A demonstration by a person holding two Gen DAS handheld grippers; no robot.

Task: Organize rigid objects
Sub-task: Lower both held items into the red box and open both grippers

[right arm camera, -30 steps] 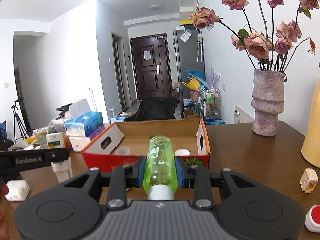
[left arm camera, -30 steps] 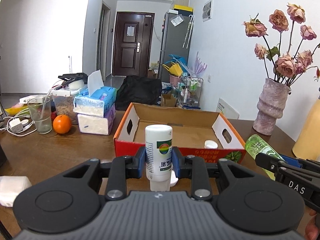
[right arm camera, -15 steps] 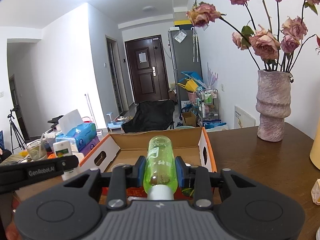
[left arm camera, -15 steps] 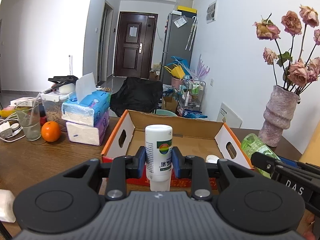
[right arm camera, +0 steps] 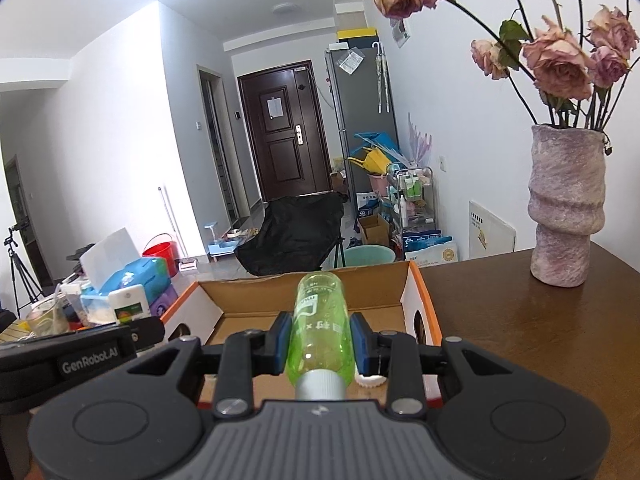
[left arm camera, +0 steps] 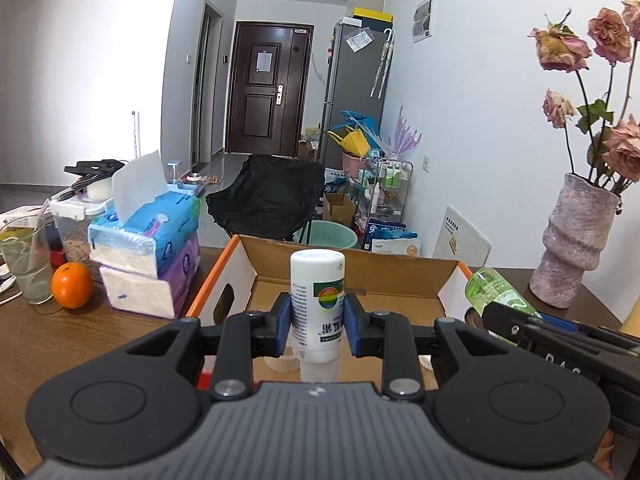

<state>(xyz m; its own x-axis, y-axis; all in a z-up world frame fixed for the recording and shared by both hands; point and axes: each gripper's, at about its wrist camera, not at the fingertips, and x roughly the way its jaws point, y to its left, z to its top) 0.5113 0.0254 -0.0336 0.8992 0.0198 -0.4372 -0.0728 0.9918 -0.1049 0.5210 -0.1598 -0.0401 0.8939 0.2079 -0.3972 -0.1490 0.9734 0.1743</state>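
My left gripper point(left arm camera: 317, 322) is clenched on a white bottle point(left arm camera: 318, 300), its blue pads pressing the bottle's sides just below the rainbow label. The bottle stands upright between the fingers, held above the near edge of the cardboard box point(left arm camera: 352, 270). My right gripper point(right arm camera: 320, 338) is grasping a green bottle point(right arm camera: 322, 326), which lies along the fingers with its grey cap toward me and its base pointing at the far wall of the box point(right arm camera: 352, 284). In the left view I see that same green bottle point(left arm camera: 494, 290) poking up at the right, near the box's right wall, with the right gripper's black body just below it. In the right view the white bottle point(right arm camera: 130, 300) shows at the left, above the left gripper's arm.

The box sits open on the brown table point(right arm camera: 540, 340). A small white cap point(right arm camera: 370, 380) lies on its floor under my right fingers. To the left of the box are stacked tissue packs point(left arm camera: 148, 256), an orange point(left arm camera: 72, 285) and a glass point(left arm camera: 24, 268). On the far right of the table stands a pink vase point(right arm camera: 566, 204) of dried roses point(right arm camera: 560, 60), well apart from the box.
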